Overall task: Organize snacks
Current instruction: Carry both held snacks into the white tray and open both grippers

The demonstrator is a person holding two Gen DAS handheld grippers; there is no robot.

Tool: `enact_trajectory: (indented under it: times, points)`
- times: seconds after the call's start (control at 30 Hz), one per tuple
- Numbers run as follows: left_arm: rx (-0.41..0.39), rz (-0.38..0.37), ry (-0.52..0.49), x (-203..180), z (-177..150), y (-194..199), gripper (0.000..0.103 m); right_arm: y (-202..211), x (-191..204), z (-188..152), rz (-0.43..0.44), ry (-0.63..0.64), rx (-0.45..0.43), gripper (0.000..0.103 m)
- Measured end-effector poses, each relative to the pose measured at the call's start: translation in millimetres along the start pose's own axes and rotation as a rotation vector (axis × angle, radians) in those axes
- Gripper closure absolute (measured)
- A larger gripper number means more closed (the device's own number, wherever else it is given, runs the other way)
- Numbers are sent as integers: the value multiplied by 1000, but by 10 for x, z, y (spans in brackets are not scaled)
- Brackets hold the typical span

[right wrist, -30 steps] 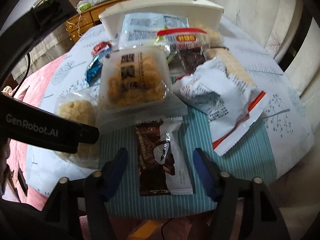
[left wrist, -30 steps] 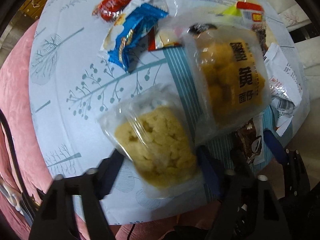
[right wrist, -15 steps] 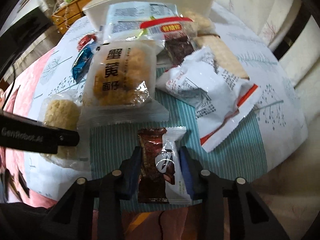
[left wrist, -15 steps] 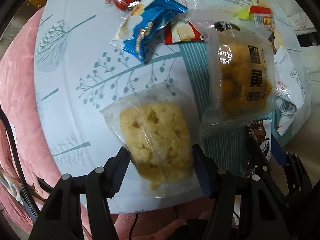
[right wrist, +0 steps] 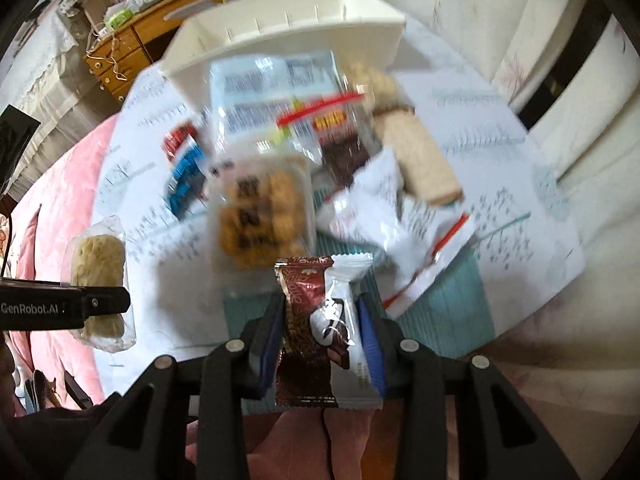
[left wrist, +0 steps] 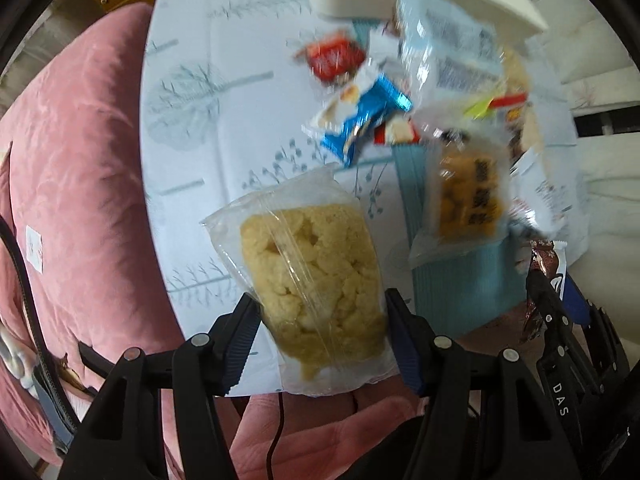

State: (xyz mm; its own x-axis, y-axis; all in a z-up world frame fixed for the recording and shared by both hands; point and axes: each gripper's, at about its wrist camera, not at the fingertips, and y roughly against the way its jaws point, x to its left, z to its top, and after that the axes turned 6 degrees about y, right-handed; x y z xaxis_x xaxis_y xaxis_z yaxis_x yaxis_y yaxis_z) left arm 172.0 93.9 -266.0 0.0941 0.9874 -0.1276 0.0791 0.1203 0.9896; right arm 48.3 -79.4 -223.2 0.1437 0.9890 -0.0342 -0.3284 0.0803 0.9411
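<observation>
With the left claw (left wrist: pixel 320 330) pinching a clear rice-cake packet (left wrist: pixel 310 276) and the right claw (right wrist: pixel 318 334) clamped on a chocolate bar (right wrist: pixel 320 336), either slick wrapper risked slipping free over the counter (left wrist: pixel 224 92)

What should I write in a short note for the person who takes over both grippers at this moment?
Left gripper: shut on the clear pack of pale yellow puffed snack, lifted off the table.
Right gripper: shut on the brown and white chocolate bar wrapper, also lifted.
On the tablecloth: the orange snack pack with black characters, the blue wrapper, the red wrapper, the white crumpled bag and more packs, heaped in front of the white plastic organizer box.
Done: two snacks picked up.
Left: put both away, probably in the organizer box, then sort the heap.
</observation>
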Motion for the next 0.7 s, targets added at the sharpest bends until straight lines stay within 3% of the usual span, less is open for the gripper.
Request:
enact_trajectory:
  times: [0.23,0.37,0.7]
  points:
    - [-92,-76,-38,-34,68,511,43,346,64,265,-7,58,-89,66]
    - [-99,-89,-45,-101,168,703,43,492,17,471,9,70,-126,66]
    - [-181,-111,-6,-399,557,1346,43,656,-276,1264,78,106,-228,66]
